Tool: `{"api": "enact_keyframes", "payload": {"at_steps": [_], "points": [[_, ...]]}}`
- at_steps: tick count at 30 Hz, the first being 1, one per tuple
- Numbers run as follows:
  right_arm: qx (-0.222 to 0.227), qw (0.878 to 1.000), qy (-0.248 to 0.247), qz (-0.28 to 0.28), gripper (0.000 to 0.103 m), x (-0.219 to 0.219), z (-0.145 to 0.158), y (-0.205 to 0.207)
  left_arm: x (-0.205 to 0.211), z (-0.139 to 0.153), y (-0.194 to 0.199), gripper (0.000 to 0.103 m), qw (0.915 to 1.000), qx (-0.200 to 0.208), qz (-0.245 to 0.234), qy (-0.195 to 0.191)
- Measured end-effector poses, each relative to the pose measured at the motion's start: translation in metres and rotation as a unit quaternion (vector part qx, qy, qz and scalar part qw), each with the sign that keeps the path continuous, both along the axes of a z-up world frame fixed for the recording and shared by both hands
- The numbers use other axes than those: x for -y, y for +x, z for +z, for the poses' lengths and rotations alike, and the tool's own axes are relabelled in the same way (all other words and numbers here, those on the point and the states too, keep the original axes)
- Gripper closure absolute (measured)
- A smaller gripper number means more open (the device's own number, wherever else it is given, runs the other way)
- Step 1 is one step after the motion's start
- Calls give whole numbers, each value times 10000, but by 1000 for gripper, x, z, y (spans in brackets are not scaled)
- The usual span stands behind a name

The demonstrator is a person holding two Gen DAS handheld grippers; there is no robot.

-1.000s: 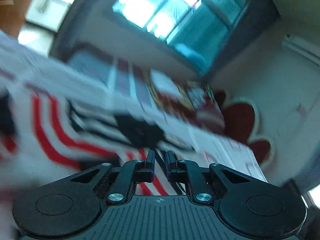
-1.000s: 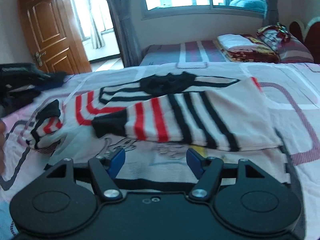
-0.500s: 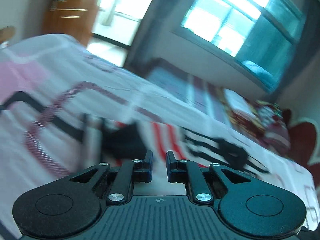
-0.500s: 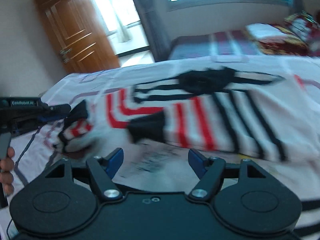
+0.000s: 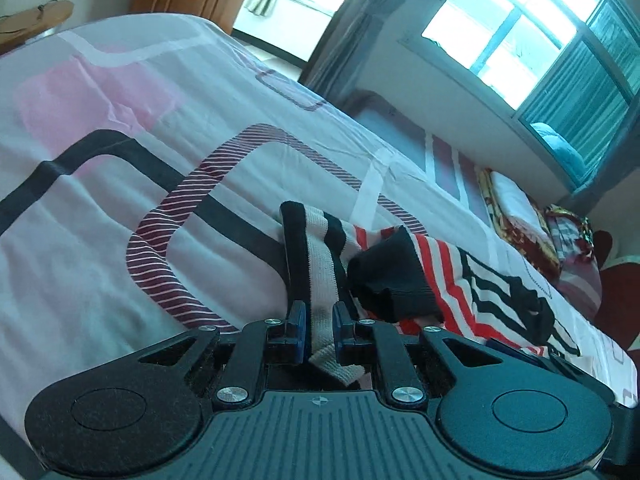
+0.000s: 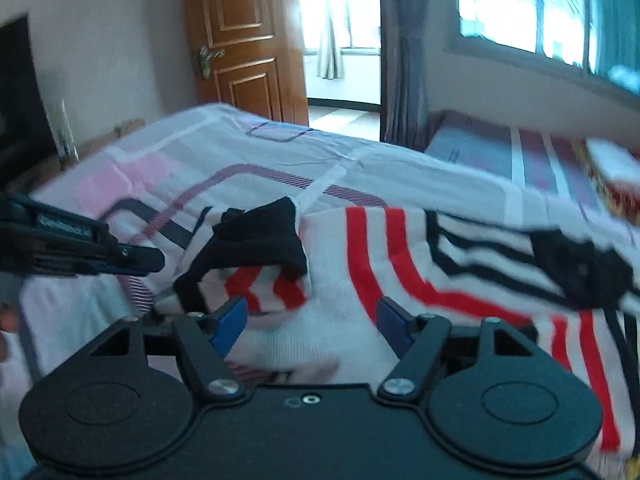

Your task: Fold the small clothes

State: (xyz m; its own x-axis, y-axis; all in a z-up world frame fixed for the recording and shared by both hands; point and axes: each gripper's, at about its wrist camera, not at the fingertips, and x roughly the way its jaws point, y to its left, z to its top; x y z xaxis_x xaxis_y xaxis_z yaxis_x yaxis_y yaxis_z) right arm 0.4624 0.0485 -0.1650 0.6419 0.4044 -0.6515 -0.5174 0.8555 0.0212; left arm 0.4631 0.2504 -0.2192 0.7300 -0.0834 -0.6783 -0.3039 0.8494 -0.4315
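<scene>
A small white sweater with red and black stripes [image 6: 404, 272] lies on the bed, partly folded. In the left wrist view my left gripper [image 5: 319, 330] is shut on a white and black striped strip of the sweater [image 5: 318, 276], next to its black cuff [image 5: 394, 280]. The left gripper also shows in the right wrist view [image 6: 132, 258], at the sweater's left edge. My right gripper [image 6: 312, 322] is open and empty, low over the sweater's near edge, with a bunched sleeve with a black cuff [image 6: 260, 236] just ahead.
The bed has a white and pink sheet with dark outlined rectangles [image 5: 168, 184]. A second bed with folded blankets [image 5: 516, 216] stands beyond. A wooden door [image 6: 244, 52], curtains and a window [image 5: 520, 36] line the far wall.
My left gripper has swung left and now grips the sweater's striped strip. My right gripper has moved left and closer to the sweater, staying open.
</scene>
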Motion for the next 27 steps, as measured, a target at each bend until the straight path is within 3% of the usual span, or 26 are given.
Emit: {"api": "enact_keyframes", "payload": {"at_steps": [4, 8, 11, 12, 19, 27], "points": [[178, 9992, -354, 0, 36, -24, -20, 11, -3, -4, -1, 91, 9999, -63, -88, -15], [325, 9989, -331, 40, 51, -41, -23, 24, -5, -6, 2, 91, 9999, -76, -113, -75], [212, 9996, -165, 39, 89, -46, -22, 37, -2, -5, 3, 91, 9999, -14, -152, -15], [122, 9999, -27, -7, 95, -42, -21, 41, -1, -4, 3, 91, 9999, 9, -171, 7], [338, 9915, 919, -857, 97, 30, 19, 31, 32, 7, 15, 91, 9985, 253, -474, -132], [330, 9767, 756, -1979, 97, 157, 33, 0, 114, 2, 37, 90, 9916, 229, -1250, -244]]}}
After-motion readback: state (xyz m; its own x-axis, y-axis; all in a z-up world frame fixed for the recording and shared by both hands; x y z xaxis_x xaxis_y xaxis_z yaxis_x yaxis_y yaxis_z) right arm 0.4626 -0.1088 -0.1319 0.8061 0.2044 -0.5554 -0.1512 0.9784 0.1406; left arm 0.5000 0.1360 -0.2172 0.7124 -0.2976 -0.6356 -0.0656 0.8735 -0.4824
